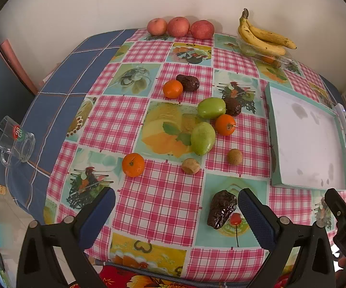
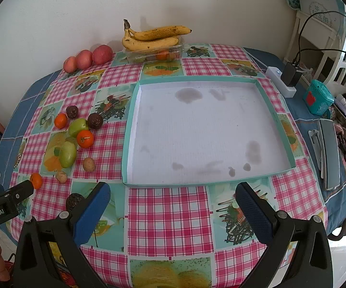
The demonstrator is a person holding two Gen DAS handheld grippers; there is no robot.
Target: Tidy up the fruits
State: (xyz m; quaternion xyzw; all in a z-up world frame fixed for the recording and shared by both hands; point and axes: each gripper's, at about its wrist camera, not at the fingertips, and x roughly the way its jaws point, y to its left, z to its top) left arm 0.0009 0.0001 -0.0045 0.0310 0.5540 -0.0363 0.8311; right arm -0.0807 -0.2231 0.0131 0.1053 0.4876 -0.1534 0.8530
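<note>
Both the left tongs [image 1: 176, 206] and the right tongs [image 2: 173, 200] gape wide and hold nothing above the bench [image 1: 163, 206]. Loose on its cloth lie three tangerines [image 1: 133, 165], two green fruits [image 1: 203, 138], two small brown fruits [image 1: 190, 166] and three dark wrinkled dates [image 1: 221, 209] (one just beside the left tongs). Three red apples [image 1: 178, 26] and two bananas [image 1: 264, 37] sit by the wall, and the white tray [image 2: 204, 129] holds no fruit.

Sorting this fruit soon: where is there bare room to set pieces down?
The white tray holds nothing. The cloth between the tray's near rim and both grippers is bare too. Crowded: left of the tray, around the green fruits and tangerines.
</note>
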